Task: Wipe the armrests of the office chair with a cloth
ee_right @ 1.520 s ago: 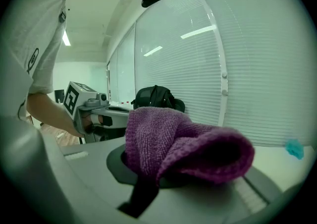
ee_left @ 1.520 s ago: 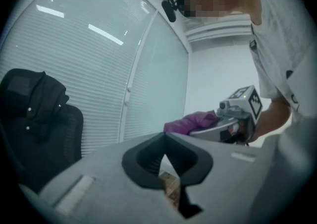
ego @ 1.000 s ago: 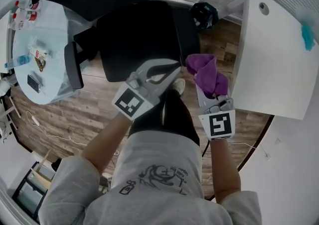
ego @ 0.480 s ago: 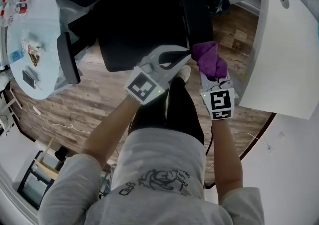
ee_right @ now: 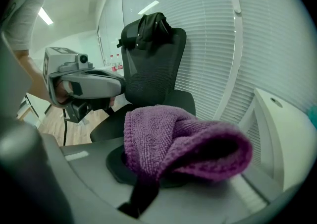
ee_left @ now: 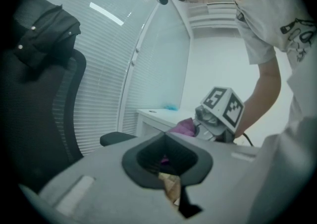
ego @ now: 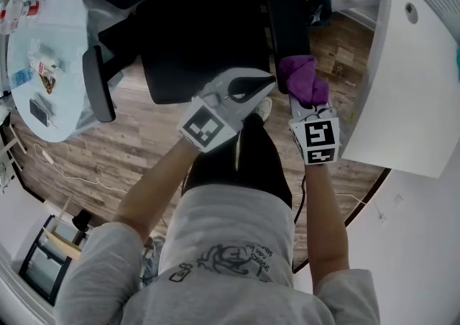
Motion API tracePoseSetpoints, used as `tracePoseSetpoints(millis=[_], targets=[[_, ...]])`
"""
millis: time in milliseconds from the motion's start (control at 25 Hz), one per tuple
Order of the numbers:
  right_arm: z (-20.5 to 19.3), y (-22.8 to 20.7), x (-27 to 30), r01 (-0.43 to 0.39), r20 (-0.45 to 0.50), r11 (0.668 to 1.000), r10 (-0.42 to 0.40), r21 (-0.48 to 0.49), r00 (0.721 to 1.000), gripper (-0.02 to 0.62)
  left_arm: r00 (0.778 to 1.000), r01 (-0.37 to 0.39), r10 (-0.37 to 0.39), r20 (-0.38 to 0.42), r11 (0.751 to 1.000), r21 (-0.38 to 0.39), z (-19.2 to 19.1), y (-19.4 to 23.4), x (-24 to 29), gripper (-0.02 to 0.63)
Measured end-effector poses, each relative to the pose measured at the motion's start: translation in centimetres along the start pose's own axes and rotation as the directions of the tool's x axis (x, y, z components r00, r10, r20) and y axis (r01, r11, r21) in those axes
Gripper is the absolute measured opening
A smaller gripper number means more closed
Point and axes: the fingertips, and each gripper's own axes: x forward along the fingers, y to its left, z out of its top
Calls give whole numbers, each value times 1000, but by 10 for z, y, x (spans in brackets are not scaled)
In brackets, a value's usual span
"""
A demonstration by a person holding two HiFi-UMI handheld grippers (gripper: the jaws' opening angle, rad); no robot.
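Wood floor [ego: 144, 144] and slatted blinds [ee_right: 213, 44] frame a black chair [ego: 201, 43].

In the head view, a glass table [ego: 61, 29] with small items on it stands to the chair's left, and a white desk [ego: 410, 86] to its right. The purple cloth [ego: 302, 78], a bunched terry wad, sits at the front end of the armrest [ego: 282, 29] on the desk side. I can't tell whether it touches. The right gripper [ego: 300, 90] pinches it. The left gripper [ego: 267, 83] is just beside the cloth, at the seat's front corner, its tips pressed together on nothing. The far armrest [ego: 97, 93] is on the table side, well apart from both.

In the left gripper view, the jaws meet at the tips around an empty hollow. Beyond them lie the armrest [ee_left: 116, 139], the cloth [ee_left: 184, 127] and the right gripper's marker cube [ee_left: 223, 109].

In the right gripper view, the cloth [ee_right: 183, 143] folds over the closed jaws and blocks much of the seat. A dark jacket [ee_right: 148, 27] hangs over the chair's backrest, and the left gripper [ee_right: 84, 84] is to the chair's left.
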Motion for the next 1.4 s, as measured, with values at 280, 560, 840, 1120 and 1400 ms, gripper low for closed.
tracePoseSetpoints(millis=[280, 560, 840, 1120, 1400], targets=[[34, -21, 37, -11, -44, 998, 8, -58, 999, 29, 1000, -19, 18, -10, 999, -27, 0, 7, -12, 2], [66, -42, 75, -35, -72, 994, 28, -99, 997, 29, 1000, -22, 21, -19, 999, -43, -4, 6, -18, 2], [93, -61, 102, -48, -55, 993, 42, -106, 998, 29, 999, -35, 35, -2, 998, -46, 1, 4, -14, 2], [98, -65, 104, -57, -56, 994, 52, -90, 997, 29, 999, -29, 28, -15, 999, -33, 2, -7, -10, 2], [88, -56, 91, -65, -61, 991, 59, -119, 996, 29, 1000, -31, 31, -3, 999, -31, 7, -15, -4, 2]])
